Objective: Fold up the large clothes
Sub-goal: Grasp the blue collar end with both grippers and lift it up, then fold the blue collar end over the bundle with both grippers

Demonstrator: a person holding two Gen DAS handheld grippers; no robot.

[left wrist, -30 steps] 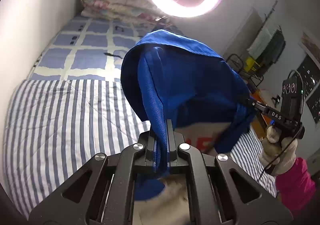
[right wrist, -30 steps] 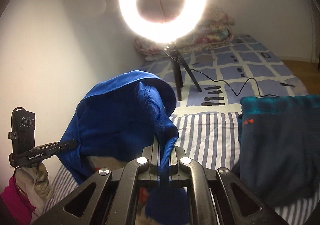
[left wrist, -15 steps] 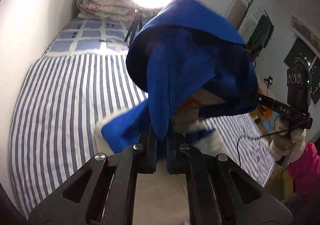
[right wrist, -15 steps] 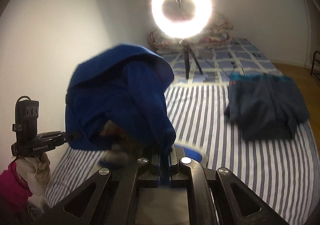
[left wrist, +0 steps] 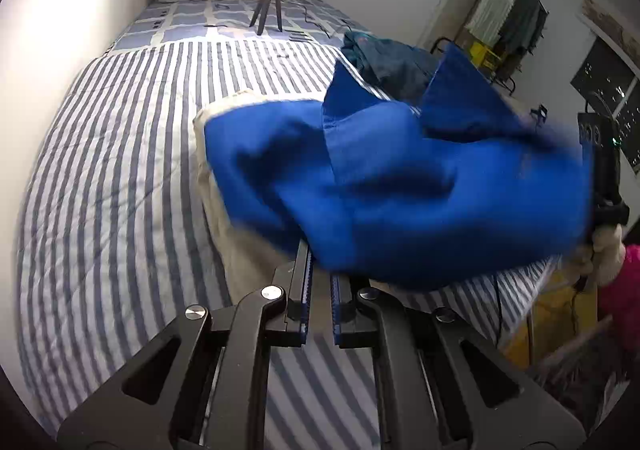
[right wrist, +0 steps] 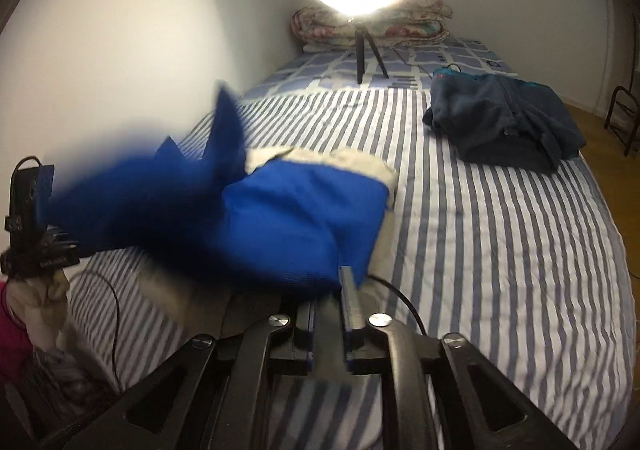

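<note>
Now my left gripper (left wrist: 318, 270) pinches the blue garment (left wrist: 400, 185) over the bed (left wrist: 120, 169). My right gripper (right wrist: 328, 290) has just been opening, cloth between. Lay edges square.

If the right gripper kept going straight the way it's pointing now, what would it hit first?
Most likely the blue garment, bunched directly ahead of the right gripper on the striped bedspread. Its jaws have just been opening, and the cloth lies at the fingertips. Depth is blurred, so contact may already exist.
</note>
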